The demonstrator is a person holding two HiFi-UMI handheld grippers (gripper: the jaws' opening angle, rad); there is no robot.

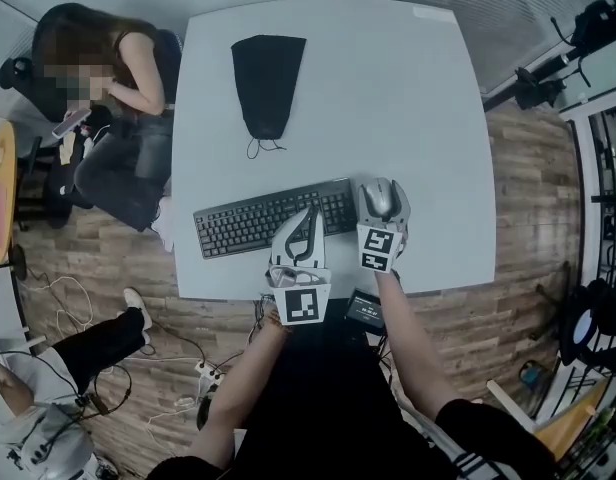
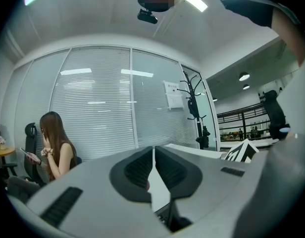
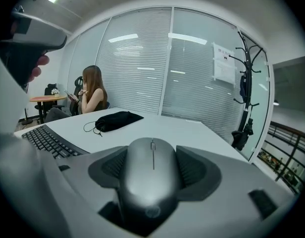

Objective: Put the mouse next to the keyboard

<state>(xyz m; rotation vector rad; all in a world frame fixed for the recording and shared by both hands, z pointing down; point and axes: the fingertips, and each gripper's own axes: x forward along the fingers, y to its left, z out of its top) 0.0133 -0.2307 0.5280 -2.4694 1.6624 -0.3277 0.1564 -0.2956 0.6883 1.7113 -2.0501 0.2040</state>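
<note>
A grey mouse (image 1: 381, 202) (image 3: 151, 175) sits between the pads of my right gripper (image 1: 384, 194) (image 3: 151, 182), which is shut on it just right of the black keyboard (image 1: 250, 223) (image 3: 46, 140). The mouse is over the white table (image 1: 418, 108); whether it touches the surface I cannot tell. My left gripper (image 1: 309, 220) (image 2: 153, 152) hovers over the keyboard's right end. Its jaws meet at the tips and hold nothing.
A black drawstring pouch (image 1: 267, 83) (image 3: 115, 120) lies at the table's far side. A person sits on a chair (image 1: 118, 98) at the table's left. A power strip and cables (image 1: 203, 373) lie on the floor. A small black device (image 1: 366, 310) sits under the near edge.
</note>
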